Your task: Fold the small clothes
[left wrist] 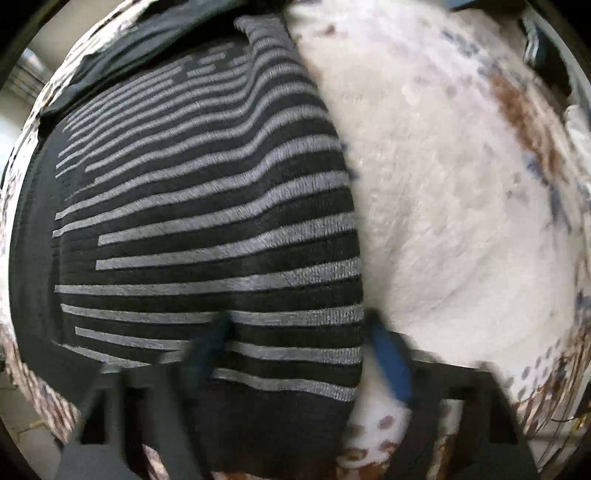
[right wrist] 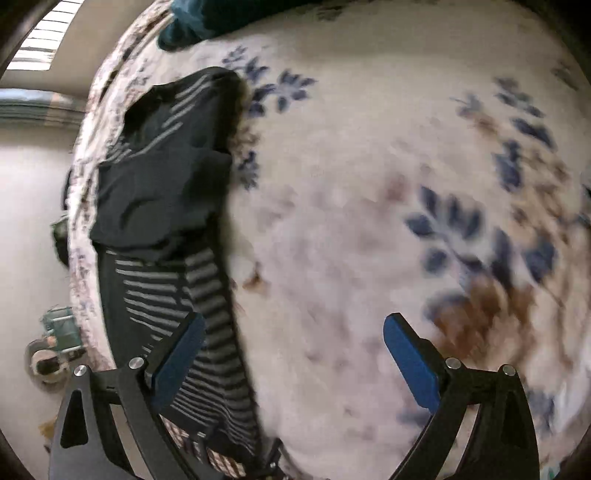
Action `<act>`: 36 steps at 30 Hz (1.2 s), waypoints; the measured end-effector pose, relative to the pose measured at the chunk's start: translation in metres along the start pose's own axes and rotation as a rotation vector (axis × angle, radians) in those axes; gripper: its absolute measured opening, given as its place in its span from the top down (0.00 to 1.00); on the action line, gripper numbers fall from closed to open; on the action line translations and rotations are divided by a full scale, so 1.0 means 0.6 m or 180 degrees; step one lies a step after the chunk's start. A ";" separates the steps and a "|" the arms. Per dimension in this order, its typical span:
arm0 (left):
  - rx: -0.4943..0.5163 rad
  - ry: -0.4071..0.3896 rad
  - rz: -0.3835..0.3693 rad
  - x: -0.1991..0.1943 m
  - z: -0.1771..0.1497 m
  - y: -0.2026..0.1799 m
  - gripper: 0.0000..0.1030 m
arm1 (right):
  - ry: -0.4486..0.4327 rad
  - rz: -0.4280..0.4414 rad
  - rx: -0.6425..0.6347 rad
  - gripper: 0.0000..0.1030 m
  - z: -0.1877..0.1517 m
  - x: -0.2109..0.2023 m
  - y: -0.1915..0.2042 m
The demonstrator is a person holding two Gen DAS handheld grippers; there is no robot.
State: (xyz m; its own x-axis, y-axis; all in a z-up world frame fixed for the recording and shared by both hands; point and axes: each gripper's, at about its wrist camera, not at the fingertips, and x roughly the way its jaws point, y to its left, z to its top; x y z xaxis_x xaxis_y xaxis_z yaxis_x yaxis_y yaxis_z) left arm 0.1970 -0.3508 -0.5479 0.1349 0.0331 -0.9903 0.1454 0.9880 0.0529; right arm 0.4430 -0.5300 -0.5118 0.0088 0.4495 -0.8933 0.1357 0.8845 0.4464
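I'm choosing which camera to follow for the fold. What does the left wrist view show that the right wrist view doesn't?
Left wrist only: the striped garment's grey bands close up, with the left tongs straddling its edge.

Right wrist only: the garment's plain dark top part, a teal cloth beyond it, the floor, and the right tongs open wide.

Both: the striped garment lying on the floral blanket.

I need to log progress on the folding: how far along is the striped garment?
Done: part of the striped garment looks lapped over itself on the floral blanket. In hand: the left hand-held gripper straddles its edge; grip unclear. The right hand-held gripper is open, empty. Left: tidy final folds.
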 end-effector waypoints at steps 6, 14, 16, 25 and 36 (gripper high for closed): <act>-0.0300 -0.0081 -0.0154 -0.021 0.006 0.041 0.93 | 0.0089 0.0512 0.0075 0.04 0.132 0.099 0.045; -0.0461 -0.0205 -0.0190 -0.059 0.013 0.082 0.94 | -0.0019 0.0611 0.0184 0.10 0.226 0.193 0.110; -0.0523 -0.0234 -0.0187 -0.068 0.018 0.101 0.94 | 0.0027 0.0648 0.0132 0.43 0.219 0.212 0.134; -0.0986 -0.0355 -0.0152 -0.110 -0.006 0.178 0.94 | -0.0171 0.0503 0.0124 0.84 0.202 0.162 0.193; -0.1591 -0.0708 -0.0236 -0.177 -0.034 0.370 0.94 | -0.0202 0.0035 -0.0142 0.87 0.214 0.094 0.436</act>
State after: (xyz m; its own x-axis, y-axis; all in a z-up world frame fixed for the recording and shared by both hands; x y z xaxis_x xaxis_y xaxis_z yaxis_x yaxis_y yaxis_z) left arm 0.1947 -0.1318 -0.4334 0.3537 -0.0183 -0.9352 -0.3134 0.9397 -0.1370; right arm 0.6060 -0.2891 -0.4523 0.0731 0.4516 -0.8892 0.0909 0.8849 0.4569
